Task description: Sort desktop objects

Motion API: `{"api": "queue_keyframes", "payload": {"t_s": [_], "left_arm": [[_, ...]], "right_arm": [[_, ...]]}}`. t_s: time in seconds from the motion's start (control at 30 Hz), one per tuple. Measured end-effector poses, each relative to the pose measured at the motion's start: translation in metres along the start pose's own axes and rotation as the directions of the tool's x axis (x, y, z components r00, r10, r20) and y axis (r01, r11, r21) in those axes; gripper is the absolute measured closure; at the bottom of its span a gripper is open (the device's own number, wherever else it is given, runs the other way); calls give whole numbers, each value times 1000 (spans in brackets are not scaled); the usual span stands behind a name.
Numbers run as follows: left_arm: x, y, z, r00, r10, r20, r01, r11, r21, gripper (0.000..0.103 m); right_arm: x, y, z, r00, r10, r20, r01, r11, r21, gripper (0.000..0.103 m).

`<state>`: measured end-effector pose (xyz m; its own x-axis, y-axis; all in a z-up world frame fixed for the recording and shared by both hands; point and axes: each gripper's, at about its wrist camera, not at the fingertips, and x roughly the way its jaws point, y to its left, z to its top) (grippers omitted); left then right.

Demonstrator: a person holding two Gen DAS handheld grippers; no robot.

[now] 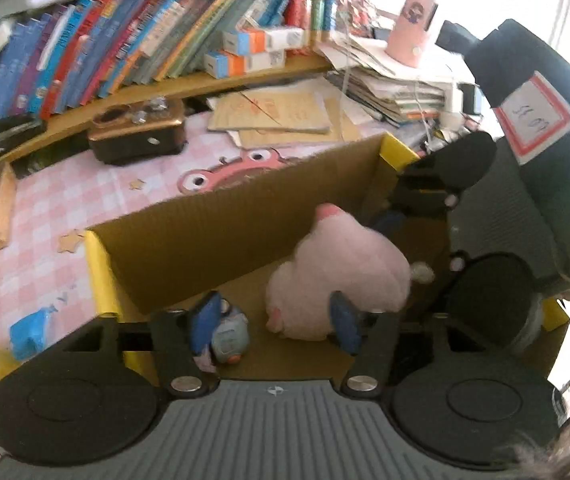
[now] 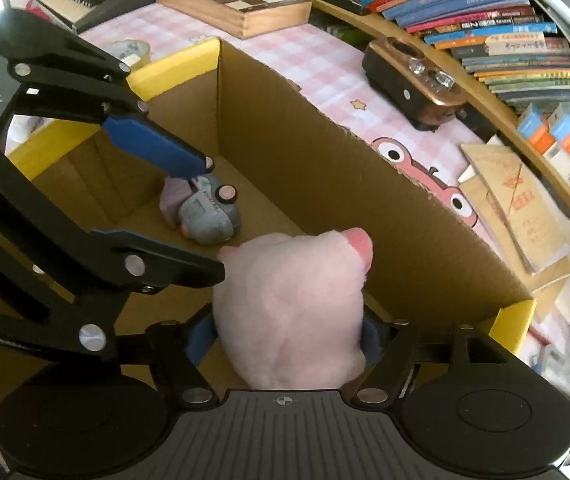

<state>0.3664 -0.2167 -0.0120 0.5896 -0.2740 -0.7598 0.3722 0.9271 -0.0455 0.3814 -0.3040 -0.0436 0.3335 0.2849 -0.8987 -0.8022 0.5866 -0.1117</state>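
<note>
The desk (image 2: 317, 64) is covered in a pink-and-white checked cloth with a cartoon frog face printed on it. Along its far edge runs a wooden shelf (image 1: 189, 88) packed with one long row of leaning books, with small orange-and-white cartons in front of them. One wooden chessboard box (image 2: 233, 0) sits at a corner of the desk, and one dark brown and gold box (image 1: 137, 132) lies below the shelf. One pile of papers and brown envelopes (image 1: 277, 116) lies near it, topped by one pink cup (image 1: 411, 26).

One open cardboard box (image 2: 325, 168) with yellow flaps stands in the middle. Inside it are two toys. The pink plush toy (image 2: 293, 312) is clamped between the fingers of the right tool (image 2: 285, 340), low in the box. The small grey toy car (image 2: 209, 216) rests on the box floor, where the left tool (image 1: 273, 320) stands with its fingers apart, one blue pad just beside the car.
</note>
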Motion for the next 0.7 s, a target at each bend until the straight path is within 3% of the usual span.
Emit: {"api": "queue_keyframes", "payload": {"t_s": [0.1,0.3,0.4,0.53,0.7], "left_arm": [[-16,8,0,998,-28,56,31,998,-46,18],[-57,12,-2,983,-2,183,18,996,-85,15],[-84,12,-8,962,18,274,14,993,-116,6],[-118,9,-17,930,49,364,7,988,-153,2],[-148,0,-36,896,104,432,-26,983,-183,0]], "right_arm": [[-14,-5,-3,1000,-13,29,12,999,45,16],[-52,-25,-11,985,-5,170,-29,980,198,16],[-80,-31,-21,960,-19,280,-64,956,285,14],[-117,-25,-39,904,-108,415,-61,925,374,8],[-146,-6,-63,835,-237,497,-16,892,452,6]]}}
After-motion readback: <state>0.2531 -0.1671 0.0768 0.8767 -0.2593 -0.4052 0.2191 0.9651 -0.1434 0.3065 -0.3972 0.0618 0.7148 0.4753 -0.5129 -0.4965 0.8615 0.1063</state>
